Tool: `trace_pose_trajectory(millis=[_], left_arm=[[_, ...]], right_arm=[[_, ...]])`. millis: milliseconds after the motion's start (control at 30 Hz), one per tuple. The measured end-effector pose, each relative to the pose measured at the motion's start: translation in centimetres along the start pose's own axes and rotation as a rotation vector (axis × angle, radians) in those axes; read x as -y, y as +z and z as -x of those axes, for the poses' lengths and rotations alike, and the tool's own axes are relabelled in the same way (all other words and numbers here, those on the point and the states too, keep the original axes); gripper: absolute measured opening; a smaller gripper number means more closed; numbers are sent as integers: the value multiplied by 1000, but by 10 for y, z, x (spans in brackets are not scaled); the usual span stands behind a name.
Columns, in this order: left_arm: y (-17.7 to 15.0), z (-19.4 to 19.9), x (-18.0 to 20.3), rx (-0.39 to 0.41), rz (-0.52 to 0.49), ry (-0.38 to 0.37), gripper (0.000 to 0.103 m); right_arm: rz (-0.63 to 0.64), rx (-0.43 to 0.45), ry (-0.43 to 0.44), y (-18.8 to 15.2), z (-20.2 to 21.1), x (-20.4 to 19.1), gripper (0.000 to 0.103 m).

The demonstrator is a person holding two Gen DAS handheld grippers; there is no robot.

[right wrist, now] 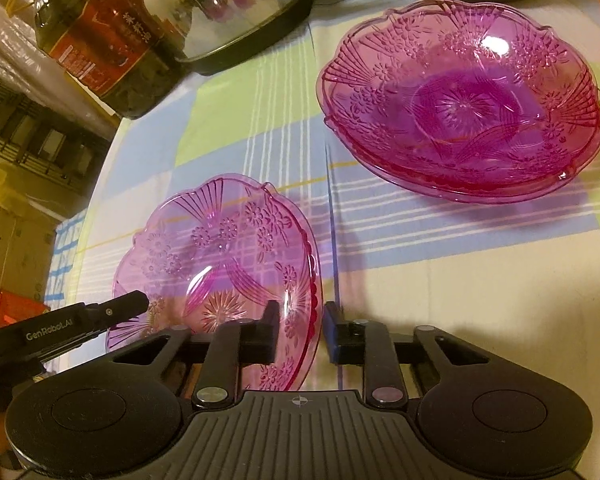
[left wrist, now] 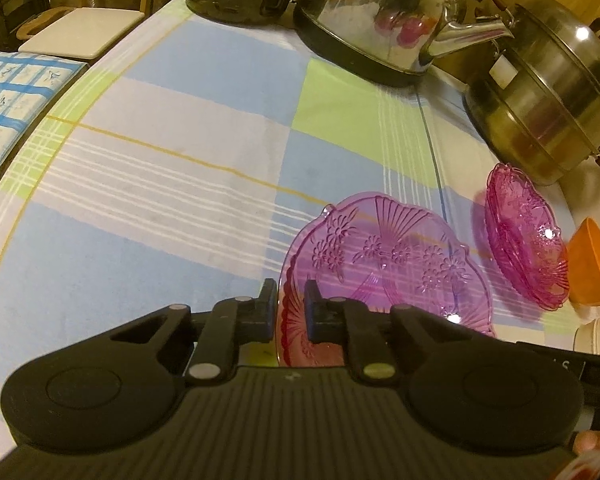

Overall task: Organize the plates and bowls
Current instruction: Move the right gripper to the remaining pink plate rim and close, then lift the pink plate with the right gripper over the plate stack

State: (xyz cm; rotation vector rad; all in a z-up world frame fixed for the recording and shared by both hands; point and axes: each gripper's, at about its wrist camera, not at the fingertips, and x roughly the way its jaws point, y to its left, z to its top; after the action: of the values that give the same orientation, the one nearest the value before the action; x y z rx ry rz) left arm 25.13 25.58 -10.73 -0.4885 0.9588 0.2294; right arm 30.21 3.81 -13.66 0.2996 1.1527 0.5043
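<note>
A pink glass plate (left wrist: 384, 256) with a flower pattern is tilted up off the checked tablecloth. My left gripper (left wrist: 291, 312) is shut on its near rim. The same plate (right wrist: 220, 264) shows in the right wrist view, where my right gripper (right wrist: 302, 330) straddles its right rim with the jaws a little apart, not clamped. The left gripper's finger (right wrist: 120, 308) reaches in from the left. A stack of pink glass bowls (right wrist: 460, 96) sits further back on the right; it also shows in the left wrist view (left wrist: 524, 236).
A steel kettle (left wrist: 380, 20), a lidded steel pot (left wrist: 548, 92) and a dark oil bottle (right wrist: 96, 36) stand along the back of the table (left wrist: 160, 152). An orange cup (left wrist: 592, 268) sits right of the bowl stack. A chair (left wrist: 80, 28) stands beyond the far left edge.
</note>
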Motion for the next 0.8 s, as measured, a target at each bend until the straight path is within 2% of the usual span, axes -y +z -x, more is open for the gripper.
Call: trace_pose_trajectory(millis=[267,800], left_arm=[[-1,4,1,18,-17,9,11],[4,35,12,126,-6,-23,10]], right_arm=[[21,8,-3,1,1,-3,14],[80,101,30,5,36,-11,13]])
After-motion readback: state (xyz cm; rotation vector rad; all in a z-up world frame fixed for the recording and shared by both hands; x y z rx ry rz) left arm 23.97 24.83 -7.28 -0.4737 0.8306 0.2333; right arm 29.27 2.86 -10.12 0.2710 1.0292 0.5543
